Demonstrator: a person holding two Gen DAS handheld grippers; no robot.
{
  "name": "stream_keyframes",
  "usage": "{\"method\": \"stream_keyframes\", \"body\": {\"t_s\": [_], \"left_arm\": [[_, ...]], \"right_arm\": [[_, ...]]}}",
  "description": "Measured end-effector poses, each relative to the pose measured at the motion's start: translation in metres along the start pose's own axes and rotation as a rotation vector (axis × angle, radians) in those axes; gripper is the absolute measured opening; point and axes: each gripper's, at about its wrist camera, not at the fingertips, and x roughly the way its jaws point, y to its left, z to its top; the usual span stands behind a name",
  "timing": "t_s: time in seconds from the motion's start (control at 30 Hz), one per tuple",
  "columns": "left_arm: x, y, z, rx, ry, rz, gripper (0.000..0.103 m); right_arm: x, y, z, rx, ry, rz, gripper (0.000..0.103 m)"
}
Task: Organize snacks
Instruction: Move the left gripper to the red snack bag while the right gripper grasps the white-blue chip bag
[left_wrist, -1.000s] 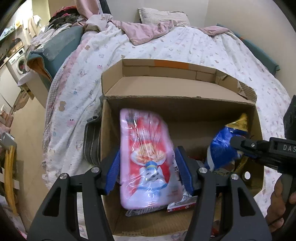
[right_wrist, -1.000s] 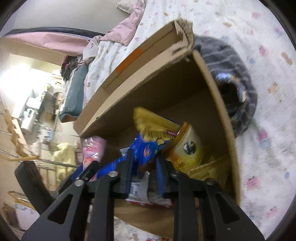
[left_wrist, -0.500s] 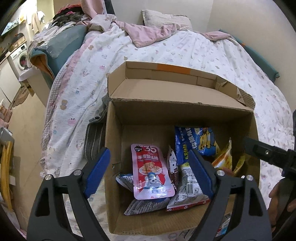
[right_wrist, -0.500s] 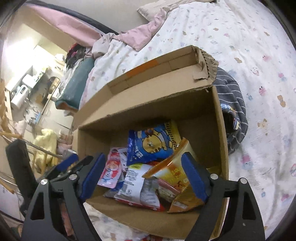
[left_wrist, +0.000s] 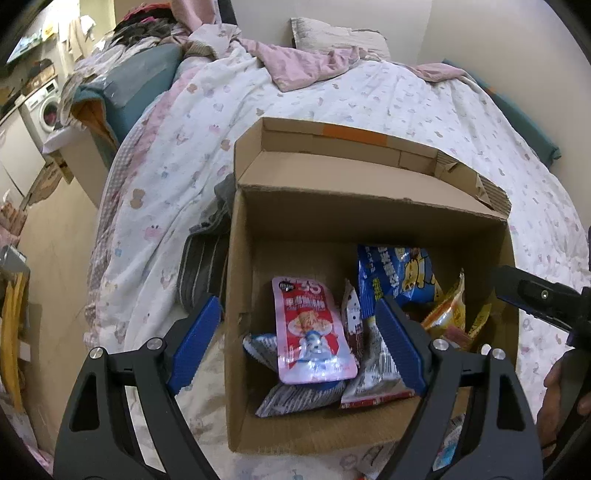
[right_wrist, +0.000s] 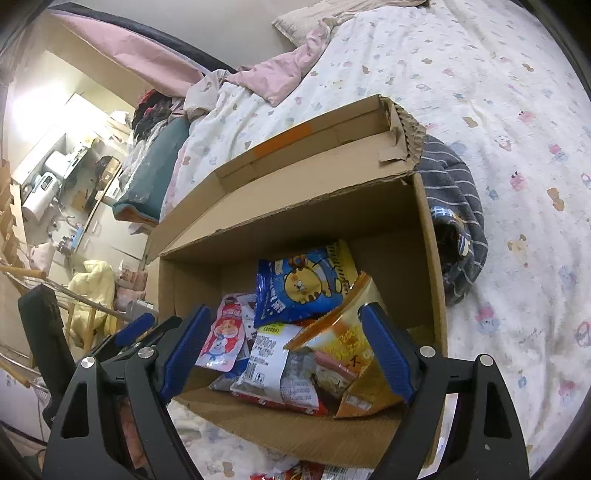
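An open cardboard box (left_wrist: 236, 295) (right_wrist: 424, 236) sits on the bed and holds several snack packets. A pink pouch (left_wrist: 314, 332) (right_wrist: 223, 339) lies at its left, a blue bag with a yellow cartoon animal (left_wrist: 399, 273) (right_wrist: 303, 284) leans at the back, and an orange-yellow bag (right_wrist: 343, 339) stands at the right. My left gripper (left_wrist: 295, 347) hovers open over the box's near left side, nothing between its blue pads. My right gripper (right_wrist: 288, 350) is open above the near edge, holding nothing. It also pokes into the left wrist view, the right gripper (left_wrist: 539, 299).
A grey striped garment (right_wrist: 458, 221) (left_wrist: 203, 258) lies against the box's far side on the patterned bedspread (left_wrist: 332, 96). Pink bedding (left_wrist: 306, 62) and a pillow (left_wrist: 332, 35) are at the bed's head. More packets (right_wrist: 303, 470) lie in front of the box. A washing machine (left_wrist: 40, 107) stands at left.
Both grippers opened wide and let go: the pink pouch dropped from the left gripper into the box, the blue bag from the right. The right gripper rose slightly.
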Motion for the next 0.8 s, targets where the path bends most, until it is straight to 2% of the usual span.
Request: {"method": "stream_keyframes", "body": {"t_s": [0.13, 0.23, 0.3, 0.5, 0.63, 0.8], "left_arm": [[-0.012, 0.006, -0.006, -0.036, 0.01, -0.015, 0.084], [-0.02, 0.006, -0.009, -0.035, 0.049, -0.03, 0.084], [-0.029, 0.008, -0.011, -0.046, 0.062, 0.007, 0.084], [-0.052, 0.011, -0.033, -0.054, 0.062, 0.041, 0.084], [-0.058, 0.01, -0.052, -0.038, 0.097, 0.043, 0.084], [-0.07, 0.01, -0.069, -0.082, 0.1, 0.036, 0.084]], "right_arm": [[-0.014, 0.009, -0.008, -0.008, -0.011, 0.014, 0.086], [-0.025, 0.016, -0.015, -0.029, -0.01, 0.013, 0.086], [-0.034, 0.02, -0.021, -0.046, -0.006, 0.009, 0.086], [-0.05, 0.021, -0.033, -0.065, 0.0, -0.015, 0.086], [-0.061, 0.021, -0.039, -0.074, 0.0, -0.045, 0.086], [-0.08, 0.019, -0.049, -0.089, -0.01, -0.069, 0.086]]}}
